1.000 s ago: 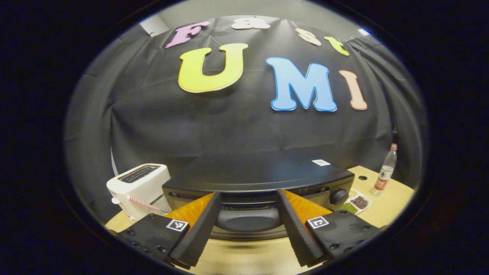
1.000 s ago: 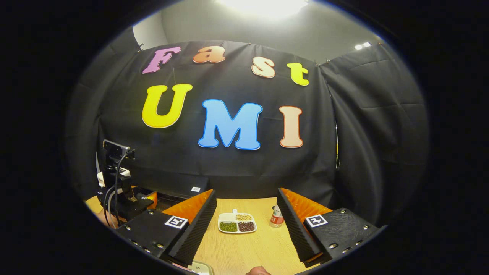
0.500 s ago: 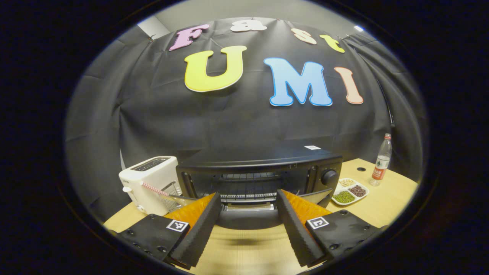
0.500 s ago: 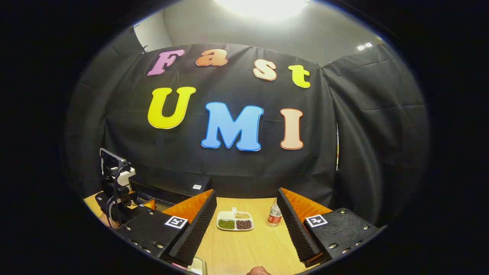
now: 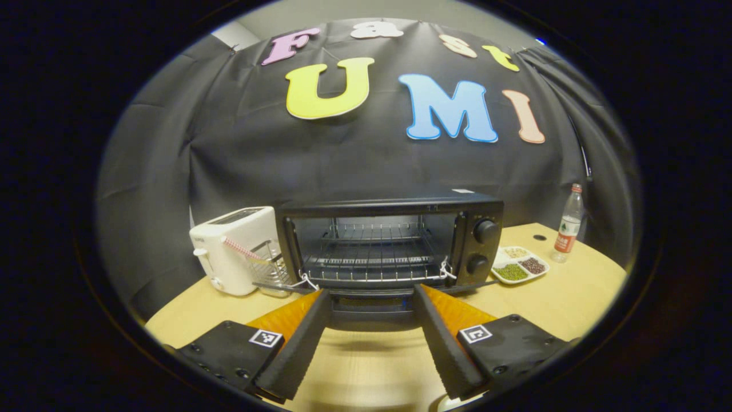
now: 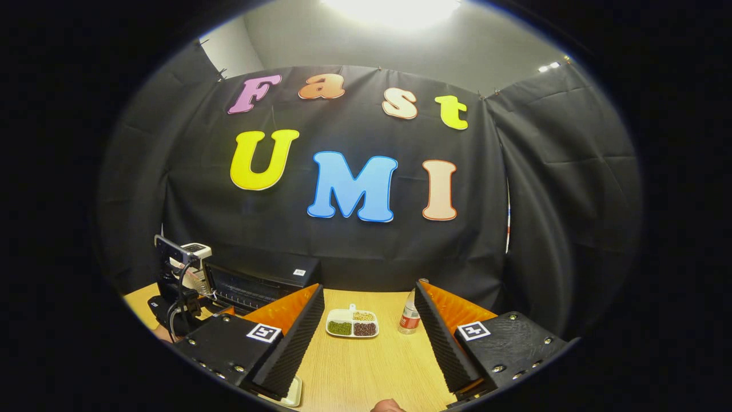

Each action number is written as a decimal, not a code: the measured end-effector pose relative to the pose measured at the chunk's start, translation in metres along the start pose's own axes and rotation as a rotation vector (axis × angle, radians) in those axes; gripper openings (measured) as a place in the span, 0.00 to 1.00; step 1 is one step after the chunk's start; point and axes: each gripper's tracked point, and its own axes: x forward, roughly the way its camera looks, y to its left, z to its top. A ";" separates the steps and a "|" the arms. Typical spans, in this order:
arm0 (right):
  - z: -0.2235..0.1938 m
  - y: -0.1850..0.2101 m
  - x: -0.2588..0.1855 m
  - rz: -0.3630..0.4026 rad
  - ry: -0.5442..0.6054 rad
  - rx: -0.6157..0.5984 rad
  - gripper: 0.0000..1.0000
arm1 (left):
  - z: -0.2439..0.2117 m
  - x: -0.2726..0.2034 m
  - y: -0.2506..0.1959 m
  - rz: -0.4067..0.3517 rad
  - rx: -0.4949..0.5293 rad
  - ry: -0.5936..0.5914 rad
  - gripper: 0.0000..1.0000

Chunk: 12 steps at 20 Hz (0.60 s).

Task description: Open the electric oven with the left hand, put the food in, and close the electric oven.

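Oven door (image 5: 374,302) has swung down flat since 1 s ago | black boxy oven (image 5: 389,240) on wooden desk (image 5: 572,297); wire rack (image 5: 372,254) exposed | left tongs (image 5: 372,343) spread around door edge; right tongs (image 6: 366,343) spread, empty

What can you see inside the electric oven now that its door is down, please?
Inside the electric oven a bare wire rack spans the cavity, with no food on it. The space beneath the rack is too dark to make out.
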 end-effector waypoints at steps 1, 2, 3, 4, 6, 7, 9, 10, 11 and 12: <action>-0.001 0.001 -0.002 0.007 0.004 -0.004 0.96 | -0.004 -0.001 0.000 0.001 0.004 0.008 0.97; -0.002 0.000 -0.004 0.011 0.007 -0.006 0.96 | -0.009 -0.003 -0.001 0.001 0.005 0.019 0.97; -0.003 0.000 -0.006 0.014 0.010 -0.006 0.96 | -0.013 -0.003 -0.001 0.001 0.002 0.027 0.97; -0.003 0.001 -0.007 0.018 0.011 -0.003 0.96 | -0.018 -0.005 -0.001 0.001 -0.004 0.038 0.97; -0.004 0.004 -0.011 0.028 0.011 0.001 0.96 | -0.027 -0.009 -0.002 -0.002 -0.006 0.062 0.97; -0.005 0.006 -0.013 0.033 0.014 0.000 0.96 | -0.031 -0.010 -0.002 -0.004 -0.001 0.072 0.97; -0.008 0.008 -0.017 0.046 0.020 -0.012 0.93 | -0.043 -0.012 -0.003 -0.010 0.005 0.098 0.97; -0.007 0.011 -0.019 0.054 0.018 -0.017 0.96 | -0.049 -0.014 -0.003 -0.010 0.010 0.112 0.97; -0.006 0.014 -0.021 0.063 0.016 -0.018 0.96 | -0.053 -0.014 -0.002 -0.003 0.017 0.129 0.97; -0.006 0.015 -0.022 0.073 0.014 -0.015 0.96 | -0.057 -0.018 -0.001 0.000 0.019 0.140 1.00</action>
